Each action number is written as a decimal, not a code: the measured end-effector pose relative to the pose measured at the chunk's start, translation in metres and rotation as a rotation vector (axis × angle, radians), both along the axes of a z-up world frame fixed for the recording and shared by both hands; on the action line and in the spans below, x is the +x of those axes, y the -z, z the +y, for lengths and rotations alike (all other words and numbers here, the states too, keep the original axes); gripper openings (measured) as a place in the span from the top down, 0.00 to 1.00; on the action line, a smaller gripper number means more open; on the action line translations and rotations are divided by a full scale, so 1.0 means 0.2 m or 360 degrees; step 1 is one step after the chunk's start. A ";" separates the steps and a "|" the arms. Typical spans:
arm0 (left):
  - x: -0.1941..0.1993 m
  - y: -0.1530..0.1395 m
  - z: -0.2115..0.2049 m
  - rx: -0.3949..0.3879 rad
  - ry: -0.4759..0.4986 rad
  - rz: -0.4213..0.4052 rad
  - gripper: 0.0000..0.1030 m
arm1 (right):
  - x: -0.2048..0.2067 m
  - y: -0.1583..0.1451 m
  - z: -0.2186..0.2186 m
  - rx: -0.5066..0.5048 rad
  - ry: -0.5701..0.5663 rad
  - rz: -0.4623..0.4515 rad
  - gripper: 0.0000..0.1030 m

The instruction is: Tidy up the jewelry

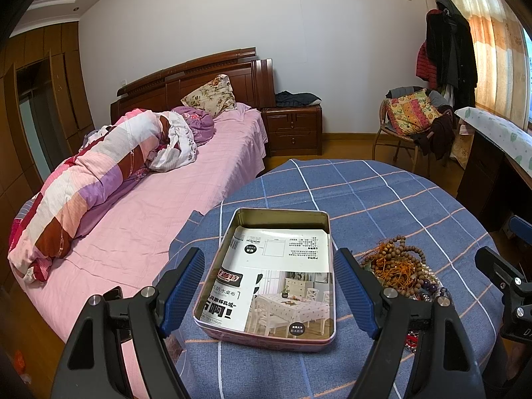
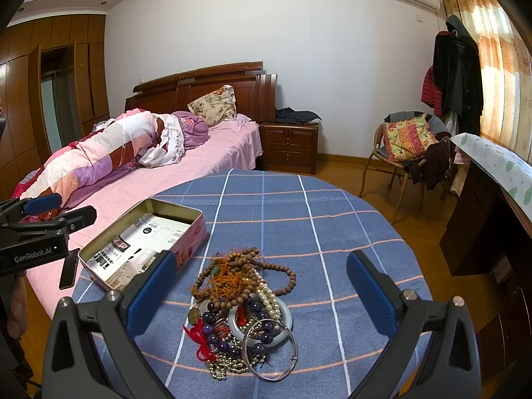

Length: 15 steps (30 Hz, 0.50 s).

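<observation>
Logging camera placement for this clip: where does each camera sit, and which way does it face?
Left wrist: on the left gripper, open, looking along its fingers at the tin; the right gripper's edge shows.
Right wrist: on the right gripper, open over the jewelry pile; a hand holds the left gripper.
Shared: tin, jewelry, checked tablecloth, bed.

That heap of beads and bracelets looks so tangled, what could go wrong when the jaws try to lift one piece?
1. The jewelry pile is knotted: wooden beads, orange cord and pearls overlap, so lifting one strand may drag the others along.
2. The silver bangle lies near the table's front edge and could be knocked off.
3. The tin sits near the table edge beside the bed; a nudge from the left gripper, whose open jaws flank it, might slide it.
</observation>
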<state>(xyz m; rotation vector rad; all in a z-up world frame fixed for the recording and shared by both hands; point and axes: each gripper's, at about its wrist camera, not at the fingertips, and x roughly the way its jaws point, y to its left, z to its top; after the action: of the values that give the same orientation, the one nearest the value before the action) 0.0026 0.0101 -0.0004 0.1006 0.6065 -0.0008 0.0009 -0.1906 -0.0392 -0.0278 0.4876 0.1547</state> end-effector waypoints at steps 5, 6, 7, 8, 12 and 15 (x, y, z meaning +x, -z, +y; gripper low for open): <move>0.00 0.00 0.00 0.0002 0.0001 0.0003 0.22 | 0.00 0.01 0.00 -0.0003 -0.0005 0.0004 0.00; 0.00 0.00 0.00 0.0004 0.0001 0.0004 0.22 | -0.01 0.01 0.00 -0.0004 -0.0006 0.0005 0.00; 0.00 0.00 0.00 0.0005 0.0000 0.0005 0.22 | 0.00 0.01 0.00 -0.0003 -0.0006 0.0008 0.00; 0.00 0.01 0.00 0.0004 0.0000 0.0006 0.22 | -0.01 0.01 0.01 -0.0003 -0.0005 0.0007 0.00; 0.00 0.01 0.00 0.0007 -0.0001 0.0011 0.22 | -0.01 0.02 0.01 -0.0004 -0.0010 0.0014 0.00; 0.00 0.02 -0.01 0.0010 0.0001 0.0018 0.22 | -0.01 0.03 0.03 -0.0007 -0.0015 0.0022 0.00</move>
<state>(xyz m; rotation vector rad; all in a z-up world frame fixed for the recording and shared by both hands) 0.0033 0.0086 -0.0036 0.1066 0.6178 -0.0001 -0.0019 -0.1856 -0.0455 -0.0332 0.5015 0.1631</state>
